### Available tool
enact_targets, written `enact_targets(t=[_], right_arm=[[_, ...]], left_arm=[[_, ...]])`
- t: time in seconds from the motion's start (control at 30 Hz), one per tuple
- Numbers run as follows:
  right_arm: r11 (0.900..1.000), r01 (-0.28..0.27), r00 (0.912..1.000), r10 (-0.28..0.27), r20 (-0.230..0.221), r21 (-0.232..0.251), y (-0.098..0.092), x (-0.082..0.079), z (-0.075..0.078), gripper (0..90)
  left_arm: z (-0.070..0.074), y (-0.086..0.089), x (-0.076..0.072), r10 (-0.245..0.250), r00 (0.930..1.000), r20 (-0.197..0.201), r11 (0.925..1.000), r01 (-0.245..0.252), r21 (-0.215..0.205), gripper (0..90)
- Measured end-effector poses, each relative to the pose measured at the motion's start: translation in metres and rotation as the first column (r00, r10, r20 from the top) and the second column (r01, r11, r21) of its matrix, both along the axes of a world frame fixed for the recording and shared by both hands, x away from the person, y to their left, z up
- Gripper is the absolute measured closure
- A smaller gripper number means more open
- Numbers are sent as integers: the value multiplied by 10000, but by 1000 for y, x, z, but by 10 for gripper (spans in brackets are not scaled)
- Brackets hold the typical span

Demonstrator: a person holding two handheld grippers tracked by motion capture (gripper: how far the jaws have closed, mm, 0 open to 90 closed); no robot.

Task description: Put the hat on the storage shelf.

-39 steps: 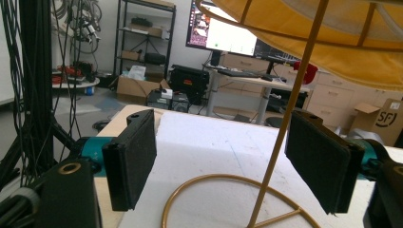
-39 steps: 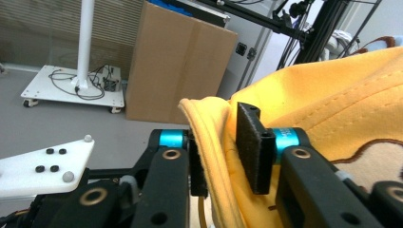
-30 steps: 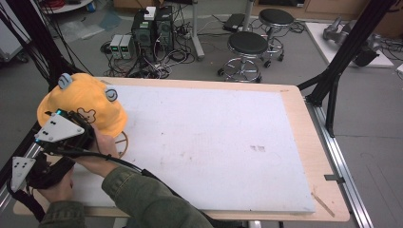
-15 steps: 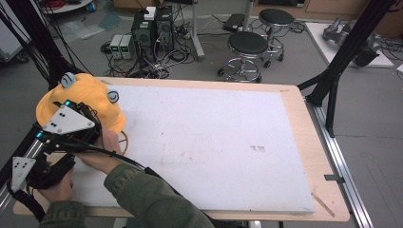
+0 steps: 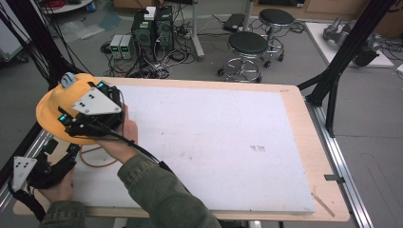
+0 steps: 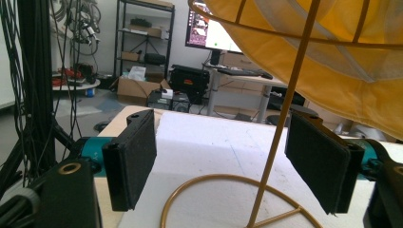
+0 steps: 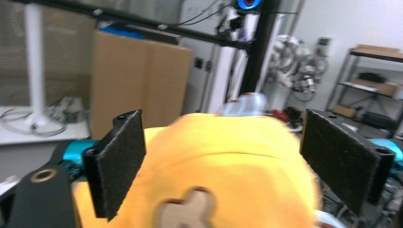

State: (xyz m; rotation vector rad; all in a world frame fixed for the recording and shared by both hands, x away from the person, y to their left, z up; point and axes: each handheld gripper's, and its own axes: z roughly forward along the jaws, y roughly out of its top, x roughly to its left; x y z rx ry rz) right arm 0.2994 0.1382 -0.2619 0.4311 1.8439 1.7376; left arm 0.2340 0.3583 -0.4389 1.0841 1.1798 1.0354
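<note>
Here no writing reads; both tools gape wide, the right tool [image 5: 71,121] over the yellow hat [image 5: 52,107].

A table [image 5: 304,142] filled the middle of the high view, with a white board [image 5: 214,142] lying on it. At the left edge of the frame, a hat [image 5: 52,107] sat on a wire stand [image 5: 97,159] at the table's left end. The right gripper [image 5: 90,111] was over the hat; the left gripper [image 5: 40,168] lay at lower left, before the stand. Behind the table, at the top of the frame, stood two stools [image 5: 247,47] and computer boxes [image 5: 152,26].
</note>
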Motion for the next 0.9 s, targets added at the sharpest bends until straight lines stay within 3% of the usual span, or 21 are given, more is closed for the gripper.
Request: enact_targets(t=[0.3,0.53,0.9], right_arm=[[9894,1257,9921,-1254,-76,727,-43,13,10,107],[9685,2345,9718,-2314,-452,833,-77,19,10,107],[9351,3361,9416,-3362,-181,1126,-144,12,19,107]], left_arm=[[0,-1,1,33,10000,-20,10000,-32,83,262],[0,-4,1,-41,10000,-45,9996,42,273,262],[1,-4,2,28,10000,-57,9995,-26,323,262]])
